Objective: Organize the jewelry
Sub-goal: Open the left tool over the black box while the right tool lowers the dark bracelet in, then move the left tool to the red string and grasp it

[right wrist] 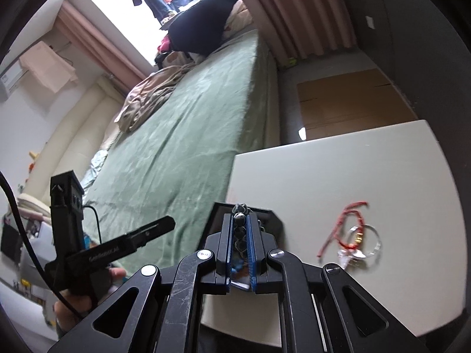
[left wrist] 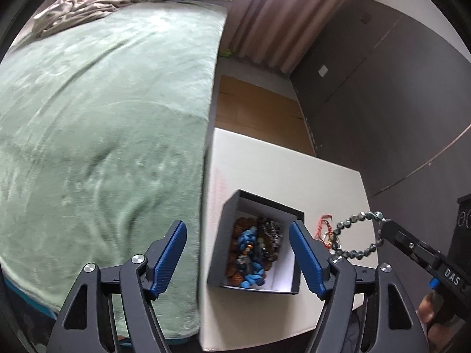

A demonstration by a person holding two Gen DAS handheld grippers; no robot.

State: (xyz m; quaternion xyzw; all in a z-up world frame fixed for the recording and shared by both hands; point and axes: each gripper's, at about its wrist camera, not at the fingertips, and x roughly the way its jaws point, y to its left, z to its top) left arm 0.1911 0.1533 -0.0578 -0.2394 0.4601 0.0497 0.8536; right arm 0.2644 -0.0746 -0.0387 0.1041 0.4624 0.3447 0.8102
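Note:
A black box [left wrist: 229, 214] with a white lining sits on the white table [left wrist: 265, 164] beside the bed; it holds several bead bracelets [left wrist: 253, 250], blue, brown and dark. My left gripper [left wrist: 238, 256] is open and empty, its jaws straddling the box from above. My right gripper [right wrist: 241, 235] is shut on a grey bead bracelet [left wrist: 353, 226], which hangs as a loop right of the box in the left wrist view; in the right wrist view its beads [right wrist: 240, 214] show between the pads over the box [right wrist: 217, 220]. A red cord bracelet [right wrist: 350, 220] and a silver ring [right wrist: 365, 241] lie on the table.
A bed with a green blanket [left wrist: 103, 117] runs along the table's left edge, with crumpled beige cloth [left wrist: 82, 8] at its far end. Flattened cardboard [left wrist: 253, 103] lies on the floor behind the table. Pink curtains [left wrist: 270, 14] and a dark wall [left wrist: 382, 88] stand behind.

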